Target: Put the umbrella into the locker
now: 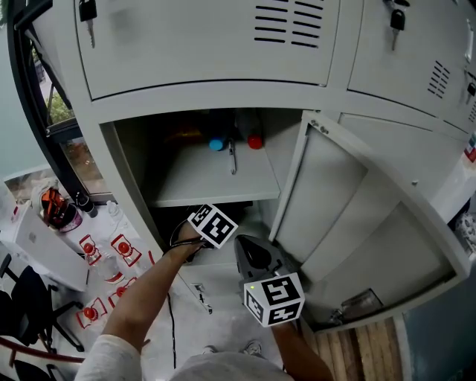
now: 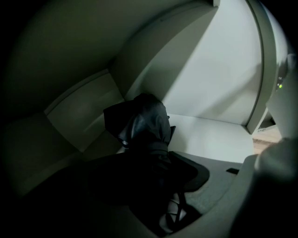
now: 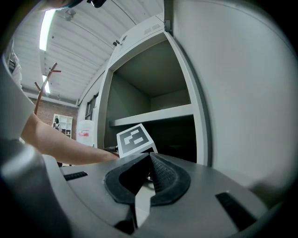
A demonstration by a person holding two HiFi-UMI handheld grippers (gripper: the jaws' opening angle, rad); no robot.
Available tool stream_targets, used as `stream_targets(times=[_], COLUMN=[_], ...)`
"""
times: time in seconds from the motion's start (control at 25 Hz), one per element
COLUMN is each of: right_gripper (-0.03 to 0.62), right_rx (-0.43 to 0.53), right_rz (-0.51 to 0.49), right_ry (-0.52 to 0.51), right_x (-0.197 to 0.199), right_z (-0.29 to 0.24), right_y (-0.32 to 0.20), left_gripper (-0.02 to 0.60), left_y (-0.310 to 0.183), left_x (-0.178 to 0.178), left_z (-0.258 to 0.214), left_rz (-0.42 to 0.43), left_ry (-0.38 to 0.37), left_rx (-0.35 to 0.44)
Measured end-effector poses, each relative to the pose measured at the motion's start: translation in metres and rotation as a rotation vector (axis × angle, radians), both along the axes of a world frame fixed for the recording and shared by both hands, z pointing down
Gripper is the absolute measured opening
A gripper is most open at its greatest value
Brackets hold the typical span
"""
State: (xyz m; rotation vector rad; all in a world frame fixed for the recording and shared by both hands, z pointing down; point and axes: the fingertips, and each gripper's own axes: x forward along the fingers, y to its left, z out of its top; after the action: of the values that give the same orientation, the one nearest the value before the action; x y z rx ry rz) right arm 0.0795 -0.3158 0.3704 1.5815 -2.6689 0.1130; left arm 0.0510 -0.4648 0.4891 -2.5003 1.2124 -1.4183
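The grey locker [image 1: 193, 97] stands with its door [image 1: 349, 216] swung open to the right. My left gripper [image 1: 198, 241] reaches under the shelf [image 1: 216, 182] into the dark lower compartment. In the left gripper view the folded black umbrella [image 2: 145, 124] lies between the pads of the left gripper [image 2: 158, 163], which is shut on it. Its bunched end points at the compartment's back corner, above the pale floor [image 2: 214, 137]. My right gripper [image 1: 254, 251] hovers level outside the opening, beside the door. The right gripper [image 3: 150, 157] is shut, with nothing in it.
A blue item [image 1: 216, 143] and a red item [image 1: 255, 141] sit at the back of the shelf. Keys [image 1: 88, 16] hang from the upper doors. A white table [image 1: 44, 242] with bottles stands at the left. Wooden floor [image 1: 364, 350] shows at the lower right.
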Motion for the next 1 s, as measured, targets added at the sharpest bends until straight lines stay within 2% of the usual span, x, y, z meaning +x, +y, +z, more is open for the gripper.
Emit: stream_targets(times=[0.24, 0.56, 0.76, 1.0], right_gripper=[0.003, 0.003, 0.003, 0.003], right_rx=[-0.005, -0.011, -0.012, -0.001], right_rz=[0.003, -0.002, -0.007, -0.008], right_ry=[0.001, 0.005, 0.004, -0.006], right_x=[0.003, 0.003, 0.002, 0.002], right_z=[0.001, 0.004, 0.004, -0.002], right_y=[-0.001, 0.001, 0.004, 0.006], left_gripper=[0.252, 0.279, 0.281, 0.281], left_y=[0.003, -0.002, -0.002, 0.002], left_x=[-0.006, -0.003, 0.000, 0.001], left_z=[0.013, 0.000, -0.002, -0.007], left_rz=[-0.029, -0.032, -0.015, -0.012], left_ry=[-0.002, 0.013, -0.018, 0.004], left_rx=[-0.071, 0.019, 0.067, 0.086])
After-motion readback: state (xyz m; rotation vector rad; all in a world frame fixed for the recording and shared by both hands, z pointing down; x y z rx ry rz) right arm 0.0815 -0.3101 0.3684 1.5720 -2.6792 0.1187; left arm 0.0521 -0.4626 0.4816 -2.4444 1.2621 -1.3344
